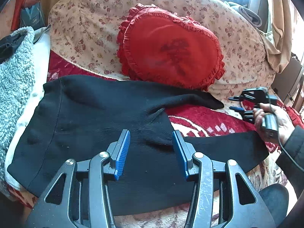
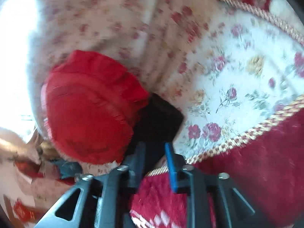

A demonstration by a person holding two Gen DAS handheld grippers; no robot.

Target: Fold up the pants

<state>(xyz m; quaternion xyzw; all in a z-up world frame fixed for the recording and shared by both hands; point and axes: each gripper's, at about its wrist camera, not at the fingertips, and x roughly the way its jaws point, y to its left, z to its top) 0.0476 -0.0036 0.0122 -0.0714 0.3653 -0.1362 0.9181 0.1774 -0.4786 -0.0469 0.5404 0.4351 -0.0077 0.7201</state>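
Black pants (image 1: 98, 117) lie spread flat on the bed, waistband at the left, two legs pointing right. My left gripper (image 1: 151, 142) is open and empty, hovering over the near leg close to the crotch. My right gripper (image 1: 234, 103) shows in the left wrist view, held in a hand, open, just right of the far leg's cuff (image 1: 212, 102). In the blurred right wrist view the right gripper (image 2: 154, 148) is open with the black cuff (image 2: 159, 117) just ahead of its fingertips, not gripped.
A red heart-shaped cushion (image 1: 171, 49) leans on a floral pillow (image 1: 91, 24) behind the pants. A red and cream patterned bedspread (image 1: 199, 121) lies underneath. A grey fleece garment (image 1: 15, 72) sits at the left. The person's knee (image 1: 273, 203) is at the lower right.
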